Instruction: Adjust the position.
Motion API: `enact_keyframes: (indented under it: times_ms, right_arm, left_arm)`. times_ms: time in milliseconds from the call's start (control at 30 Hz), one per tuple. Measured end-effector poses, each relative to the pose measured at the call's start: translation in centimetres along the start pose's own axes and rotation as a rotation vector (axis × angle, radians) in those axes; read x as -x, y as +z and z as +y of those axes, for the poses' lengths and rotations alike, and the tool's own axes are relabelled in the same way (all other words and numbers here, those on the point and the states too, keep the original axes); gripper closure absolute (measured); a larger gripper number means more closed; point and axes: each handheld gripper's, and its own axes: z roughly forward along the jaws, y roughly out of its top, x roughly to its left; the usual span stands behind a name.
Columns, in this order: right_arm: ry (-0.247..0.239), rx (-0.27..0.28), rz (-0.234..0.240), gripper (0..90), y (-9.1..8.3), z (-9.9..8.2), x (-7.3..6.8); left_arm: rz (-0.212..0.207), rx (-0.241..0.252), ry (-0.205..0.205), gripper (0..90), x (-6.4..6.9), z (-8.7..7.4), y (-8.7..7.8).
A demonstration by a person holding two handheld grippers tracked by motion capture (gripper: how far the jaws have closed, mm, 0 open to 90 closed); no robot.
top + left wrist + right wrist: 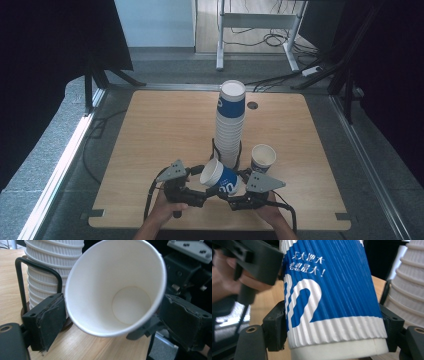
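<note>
Holding one blue-and-white cup between two grippers, low centre of the high view — mouth tilted to upper left.

Item: ribbed paper cup, lying near-level just below the stack, whose base sits in a black wire holder. Right gripper: jaws clamped on the cup's lower body, one pad on each side, seen in the right gripper view. Left gripper: jaws apart, flanking the rim; the pads look clear of it, or barely touching. Risks, as judged: a hard squeeze by the left jaws would buckle the thin rim; a tilted, one-gripper hold may let the cup slip; a swing toward the tall stack could topple it. A second cup stands upright at right — within reach of a stray elbow.
</note>
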Motion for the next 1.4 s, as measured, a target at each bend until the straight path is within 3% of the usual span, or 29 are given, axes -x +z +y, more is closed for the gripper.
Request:
enact_keyframes:
  times_ms: [133, 300, 567, 1033, 1300, 1400]
  right_arm:
    - [0.022, 0.037, 0.028, 26.3, 0.2, -0.1, -0.3]
    - [0.011, 0.038, 0.048, 26.4, 0.8, -0.4, -0.8]
    - [0.022, 0.068, 0.056, 26.5, 0.9, -0.6, -0.9]
    - [0.009, 0.058, 0.052, 25.9, 1.1, -0.9, -0.8]
    - [-0.037, -0.019, 0.021, 24.1, 1.6, -1.1, -1.2]
    - [-0.047, -0.030, 0.019, 24.1, 1.6, -1.1, -1.3]
  left_arm:
    - [-0.041, 0.015, -0.028, 7.3, -0.2, 0.1, 0.1]
    - [-0.069, 0.020, -0.043, 8.7, -0.4, 0.0, 0.3]
    - [-0.148, 0.028, -0.128, 11.3, -1.2, -0.5, 0.6]
    - [-0.129, 0.021, -0.075, 16.2, -0.8, -0.6, 0.9]
    - [-0.071, 0.011, -0.012, 19.9, -0.6, -0.3, 0.5]
    - [-0.069, 0.019, -0.008, 19.9, -0.7, -0.2, 0.2]
